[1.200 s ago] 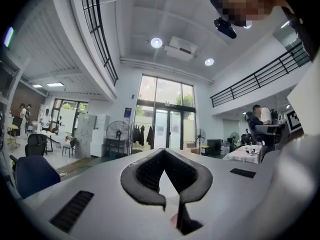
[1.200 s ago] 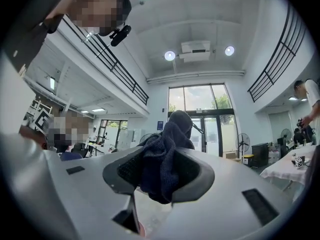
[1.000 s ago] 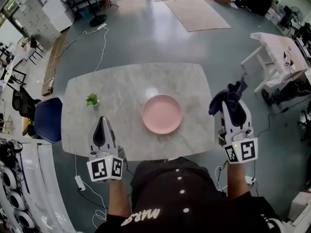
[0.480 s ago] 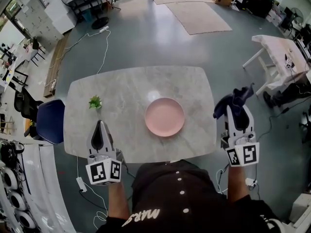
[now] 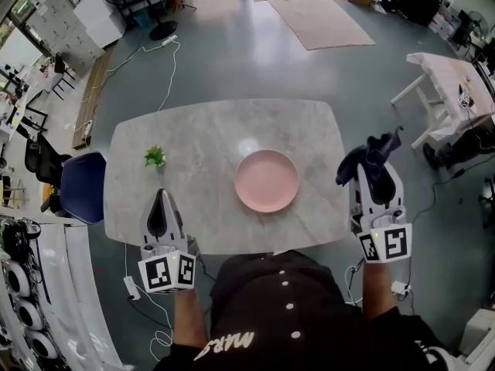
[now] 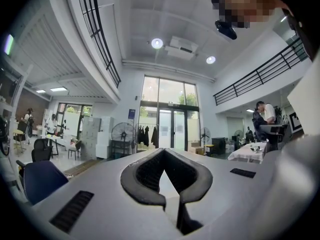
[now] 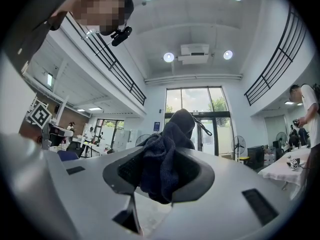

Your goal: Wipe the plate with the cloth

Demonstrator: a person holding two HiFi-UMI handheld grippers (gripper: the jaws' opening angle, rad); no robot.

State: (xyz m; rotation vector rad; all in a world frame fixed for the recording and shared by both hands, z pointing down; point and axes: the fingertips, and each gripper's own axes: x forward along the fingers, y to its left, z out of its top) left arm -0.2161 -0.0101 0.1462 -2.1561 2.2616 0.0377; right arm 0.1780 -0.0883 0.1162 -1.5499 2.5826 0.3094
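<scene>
Two grippers, both closed. Left gripper (image 6: 163, 156): jaws pressed together, nothing between them. Right gripper (image 5: 374, 168): jaws clamped on the dark blue cloth (image 7: 161, 166), which bunches up past the tips. Left one sits over the near edge of the marble table (image 5: 193, 134), well left of the pink plate (image 5: 267, 180). Right one hangs just off the table's right edge, cloth apart from the plate. Small green plant (image 5: 155, 157) stands on the table's left side.
</scene>
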